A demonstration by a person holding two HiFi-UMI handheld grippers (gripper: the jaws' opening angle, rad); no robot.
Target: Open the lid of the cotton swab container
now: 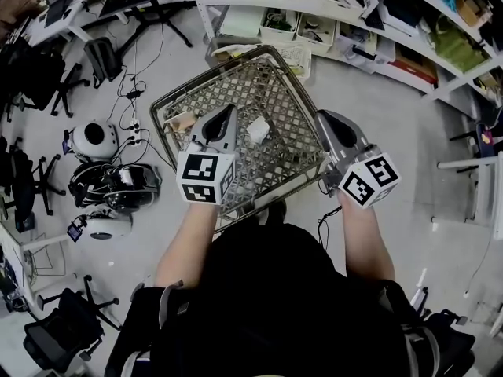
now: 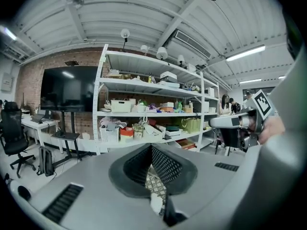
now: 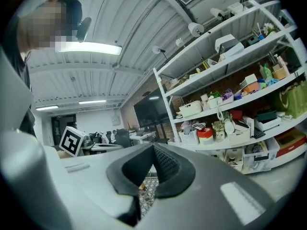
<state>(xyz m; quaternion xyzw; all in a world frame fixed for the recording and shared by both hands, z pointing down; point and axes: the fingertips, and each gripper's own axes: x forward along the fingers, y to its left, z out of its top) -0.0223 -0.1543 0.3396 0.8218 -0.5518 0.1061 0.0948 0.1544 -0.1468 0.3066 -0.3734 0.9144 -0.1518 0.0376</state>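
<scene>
- Both bare forearms reach from the person's black-clad body toward 12 o'clock in the head view, roughly side by side, each ending in a matte grey plastic gripper.
- The left gripper [image 1: 229,113] hangs over the silvery wire-mesh basket [image 1: 271,49], its nose angled toward 1 o'clock. Its black-and-white marker cube [image 1: 206,177] sits at the 6 o'clock end.
- In its own view the left gripper [image 2: 151,150] has its jaws pressed together at the tips with nothing clamped. The black pads carry a fine dotted grid texture, and the grey shell around them is smooth, with slotted vents.
- The right gripper [image 1: 322,117] is at the basket's 3 o'clock rim, nose angled toward 11 o'clock, with its marker cube [image 1: 369,181] behind it.
- In its own view the right gripper [image 3: 153,148] is likewise closed and empty, its dark textured pads meeting in a V.
- The small white cotton swab container [image 1: 258,129] lies on the mesh floor near the basket's middle, at 4 o'clock from the left gripper's nose, near it but apart. It also shows as a pale blur below the left jaws [image 2: 156,202].
- A small tan object [image 1: 185,122] rests in the basket at its 9 o'clock side; I cannot tell what it is.
- White metal shelving [image 1: 330,14] loaded with bins runs from 12 to 2 o'clock.
</scene>
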